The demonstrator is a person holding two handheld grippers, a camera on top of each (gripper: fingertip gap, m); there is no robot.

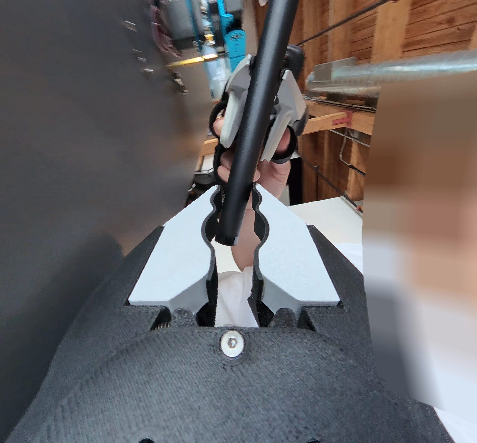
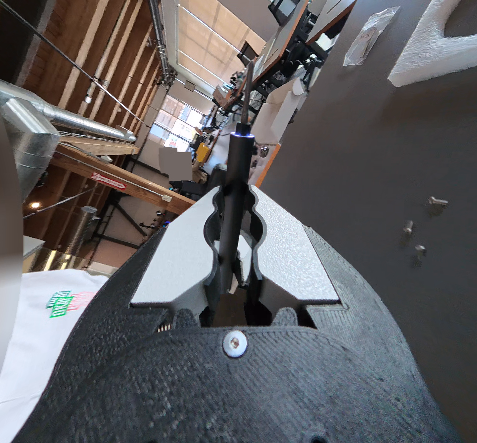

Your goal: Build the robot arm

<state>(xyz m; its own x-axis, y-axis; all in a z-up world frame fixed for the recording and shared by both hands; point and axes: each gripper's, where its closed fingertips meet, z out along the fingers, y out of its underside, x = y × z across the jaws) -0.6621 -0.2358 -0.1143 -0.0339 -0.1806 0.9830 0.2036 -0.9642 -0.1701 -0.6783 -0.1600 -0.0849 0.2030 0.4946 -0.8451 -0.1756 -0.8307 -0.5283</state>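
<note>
A black pen-shaped electric screwdriver [image 1: 268, 56] stands between the two grippers. My right gripper [image 2: 235, 190] is shut on its barrel [image 2: 238, 157]; a blue light ring and a thin bit show past the fingertips. In the left wrist view the right gripper [image 1: 247, 146] faces me, held by a hand [image 1: 273, 172], clamping the barrel at mid length. My left gripper [image 1: 237, 190] is open. The screwdriver's rear end [image 1: 228, 237] hangs between its grey fingers [image 1: 185, 250], and I see no pad pressing on it.
A dark grey surface [image 2: 361, 172] fills the right of the right wrist view, with three loose screws [image 2: 437, 201], a white foam piece [image 2: 438, 30] and small plastic bags [image 2: 366, 38] on it. A white table [image 1: 330, 219] and a white sleeve [image 1: 232, 299] are close by. A metal duct [image 1: 387, 71] crosses behind. One gripper's finger ends stand about 8 centimetres off the other's.
</note>
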